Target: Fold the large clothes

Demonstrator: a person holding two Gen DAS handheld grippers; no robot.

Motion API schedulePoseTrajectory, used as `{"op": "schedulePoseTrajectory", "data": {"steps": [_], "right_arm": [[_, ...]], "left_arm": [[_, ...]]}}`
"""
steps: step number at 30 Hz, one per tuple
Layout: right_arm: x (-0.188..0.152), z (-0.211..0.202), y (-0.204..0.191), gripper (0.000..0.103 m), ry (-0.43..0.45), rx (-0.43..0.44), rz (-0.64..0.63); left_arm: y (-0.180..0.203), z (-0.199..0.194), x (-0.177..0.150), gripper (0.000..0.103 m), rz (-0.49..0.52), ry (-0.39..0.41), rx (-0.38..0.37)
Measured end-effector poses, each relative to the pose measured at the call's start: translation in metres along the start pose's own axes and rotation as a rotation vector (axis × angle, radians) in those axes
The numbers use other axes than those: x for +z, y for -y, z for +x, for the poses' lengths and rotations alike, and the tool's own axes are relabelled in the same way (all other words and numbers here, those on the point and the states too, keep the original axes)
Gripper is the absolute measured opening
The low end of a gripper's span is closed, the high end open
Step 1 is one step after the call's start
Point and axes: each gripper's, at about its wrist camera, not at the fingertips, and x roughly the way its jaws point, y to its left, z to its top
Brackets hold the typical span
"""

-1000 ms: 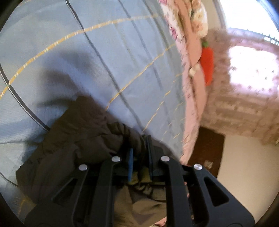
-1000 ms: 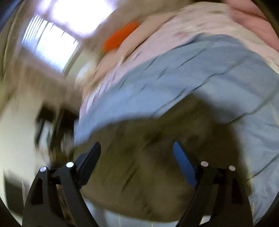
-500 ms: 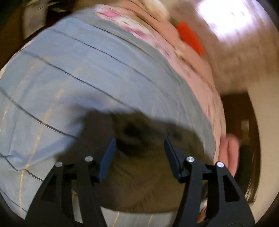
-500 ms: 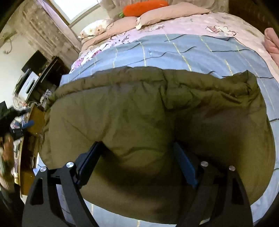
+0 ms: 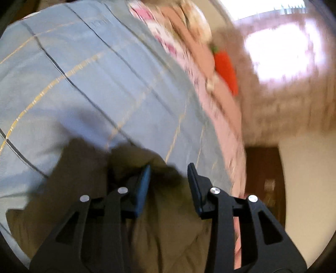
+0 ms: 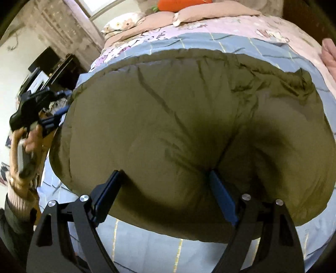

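A large olive-green padded jacket (image 6: 178, 126) lies spread and puffy on the blue checked bedspread (image 6: 159, 247). My right gripper (image 6: 166, 176) is open, with its fingers pressed against the jacket's near edge, holding nothing. My left gripper (image 5: 169, 168) is open over a dark bunched corner of the jacket (image 5: 130, 159) and holds nothing. In the right wrist view the left gripper (image 6: 56, 117) shows at the jacket's left side, held in a hand.
Pink pillows (image 6: 205, 12) and an orange carrot plush (image 6: 178, 4) lie at the head of the bed. A bright window (image 5: 279, 48) and a dark wooden cabinet (image 5: 266, 184) are beside the bed. Dark furniture (image 6: 46, 69) stands at the left.
A second ago my left gripper was shut on the jacket's corner; it has let go and now stands open over it. The right view steadied over the spread jacket.
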Motion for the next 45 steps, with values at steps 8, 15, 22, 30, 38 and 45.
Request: {"op": "schedulePoseTrajectory", "data": {"steps": [8, 15, 22, 30, 38, 45], "right_arm": [[0.012, -0.019, 0.019, 0.085, 0.094, -0.003, 0.086], [0.015, -0.027, -0.002, 0.081, 0.158, -0.255, -0.088], [0.007, 0.01, 0.018, 0.082, 0.086, -0.299, -0.108], [0.049, 0.049, 0.016, 0.087, 0.102, -0.379, -0.154], [0.068, 0.071, 0.039, 0.099, 0.12, -0.36, -0.084], [0.059, 0.066, 0.039, 0.099, 0.104, -0.346, -0.076]], "left_arm": [[0.063, -0.072, -0.005, 0.074, 0.257, 0.24, 0.226], [0.11, -0.038, -0.126, 0.071, 0.638, -0.117, 0.308], [0.086, 0.008, -0.168, 0.073, 0.726, -0.228, 0.416], [0.086, 0.053, -0.142, 0.082, 0.639, -0.156, 0.491], [0.088, 0.079, -0.129, 0.088, 0.61, -0.132, 0.536], [0.042, 0.031, -0.049, 0.086, 0.422, 0.027, 0.568]]}}
